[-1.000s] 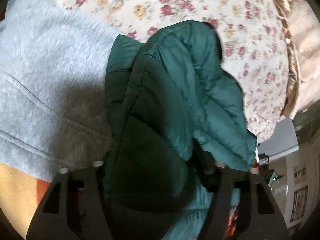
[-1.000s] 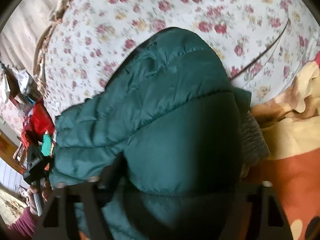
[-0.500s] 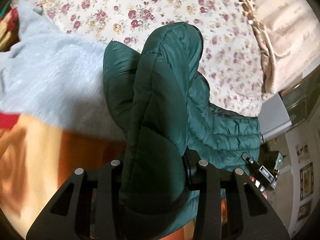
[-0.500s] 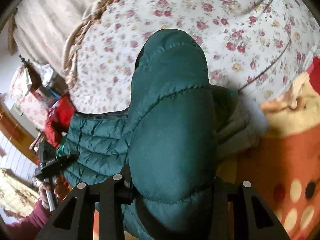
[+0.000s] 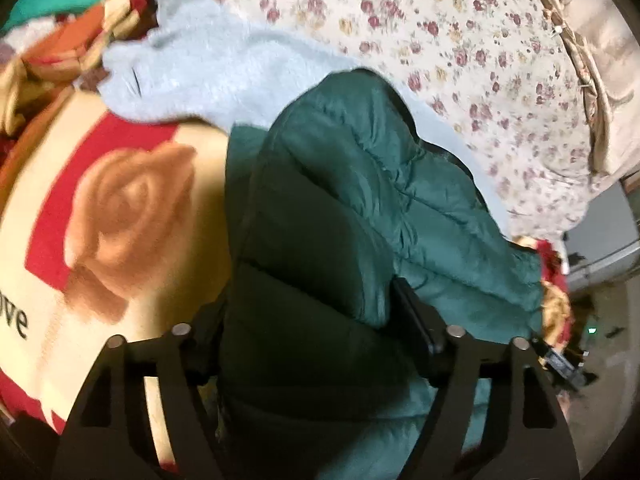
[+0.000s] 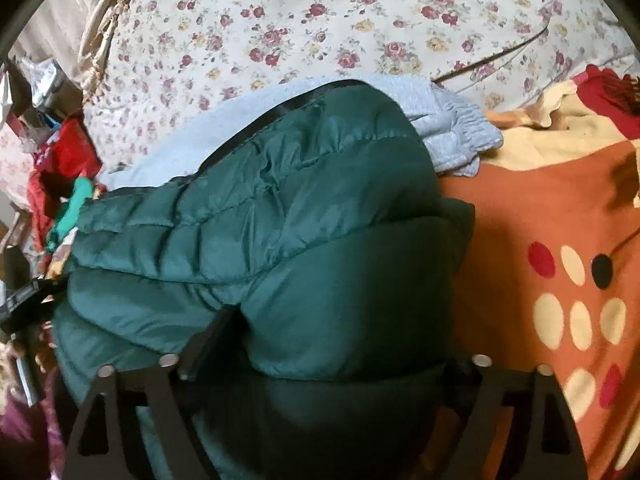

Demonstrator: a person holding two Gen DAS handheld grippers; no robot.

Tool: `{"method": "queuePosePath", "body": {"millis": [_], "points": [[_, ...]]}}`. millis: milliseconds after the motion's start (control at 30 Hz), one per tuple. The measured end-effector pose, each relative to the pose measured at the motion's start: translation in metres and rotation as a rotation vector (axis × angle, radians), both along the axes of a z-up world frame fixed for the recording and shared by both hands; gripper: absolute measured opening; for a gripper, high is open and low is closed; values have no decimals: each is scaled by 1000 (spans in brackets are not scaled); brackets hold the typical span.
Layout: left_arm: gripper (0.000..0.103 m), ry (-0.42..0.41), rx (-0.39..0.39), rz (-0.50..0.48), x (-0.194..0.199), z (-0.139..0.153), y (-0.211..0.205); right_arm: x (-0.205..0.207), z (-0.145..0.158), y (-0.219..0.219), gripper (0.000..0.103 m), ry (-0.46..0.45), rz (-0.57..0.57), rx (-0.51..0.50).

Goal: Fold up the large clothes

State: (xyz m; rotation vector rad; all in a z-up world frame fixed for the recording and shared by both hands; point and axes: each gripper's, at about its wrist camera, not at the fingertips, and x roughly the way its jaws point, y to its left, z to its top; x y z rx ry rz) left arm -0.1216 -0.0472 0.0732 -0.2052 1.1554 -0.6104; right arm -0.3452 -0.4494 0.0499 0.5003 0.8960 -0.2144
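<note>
Since a second ago, my green puffer jacket [image 5: 344, 208] has moved from the flowered sheet [image 5: 460, 40] onto a grey sweater [image 5: 224, 68]. Both my left gripper [image 5: 316, 344] and right gripper [image 6: 324, 364] are opening wide, jacket bulging between their jaws.

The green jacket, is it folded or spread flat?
Folded: the green jacket lies doubled in puffy layers, bunched between both opening grippers.
</note>
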Motion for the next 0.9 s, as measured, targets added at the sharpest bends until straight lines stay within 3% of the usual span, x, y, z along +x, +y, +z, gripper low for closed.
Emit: {"method": "queuePosePath", "body": {"millis": [133, 267, 467, 633, 900], "points": [[78, -114, 93, 19, -16, 15, -6, -6, 6, -1, 87, -8, -67, 22], [78, -234, 151, 31, -35, 35, -2, -23, 37, 10, 87, -34, -107, -96], [78, -359, 192, 45, -66, 58, -10, -32, 75, 38, 87, -124, -108, -138], [78, -426, 239, 30, -89, 67, -29, -29, 85, 78, 87, -176, -80, -165], [78, -471, 245, 3, -120, 69, -47, -25, 82, 128, 92, -196, -47, -194]]}}
